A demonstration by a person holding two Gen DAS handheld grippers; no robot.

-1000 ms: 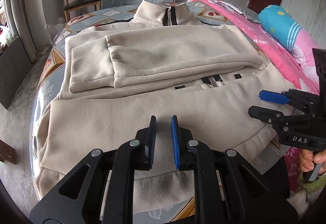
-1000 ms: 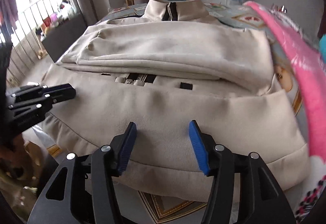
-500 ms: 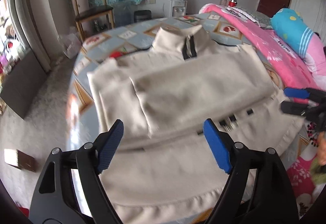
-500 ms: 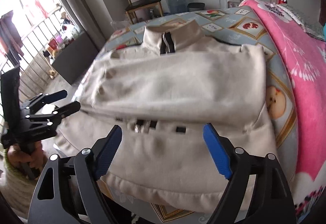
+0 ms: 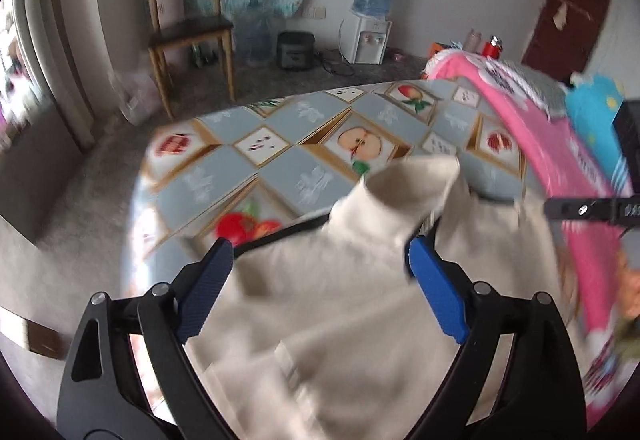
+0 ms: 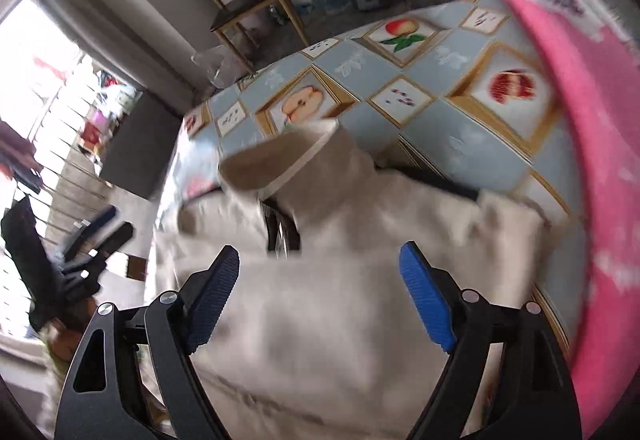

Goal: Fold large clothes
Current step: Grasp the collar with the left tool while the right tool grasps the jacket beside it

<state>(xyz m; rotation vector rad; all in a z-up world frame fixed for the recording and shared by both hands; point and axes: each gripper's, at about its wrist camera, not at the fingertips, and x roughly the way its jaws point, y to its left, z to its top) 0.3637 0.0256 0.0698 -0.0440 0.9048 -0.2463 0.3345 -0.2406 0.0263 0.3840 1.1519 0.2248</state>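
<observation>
Garment: a cream zip-up jacket (image 5: 360, 300) lies on a bed covered by a fruit-print sheet (image 5: 280, 168), collar (image 6: 288, 160) pointing toward the far end.
Left hand-held gripper (image 5: 316, 280): jaws opening and already wide, hovering above the jacket's body with no cloth pinched between the blue pads.
Right hand-held gripper (image 6: 318, 288): jaws spread wide above the jacket just below the collar zip, holding nothing.
Progress: the jacket looks partly folded, with layers stacked over the chest, though motion blur makes the exact folds hard to read. A last fold toward the collar probably remains.
Edges: the bed's left edge drops to grey floor; a pink blanket (image 6: 592, 120) is bunched along the right side, touching the jacket.
Open room: bare sheet lies beyond the collar. A wooden chair (image 5: 188, 28) and water dispenser (image 5: 370, 20) stand well apart.
</observation>
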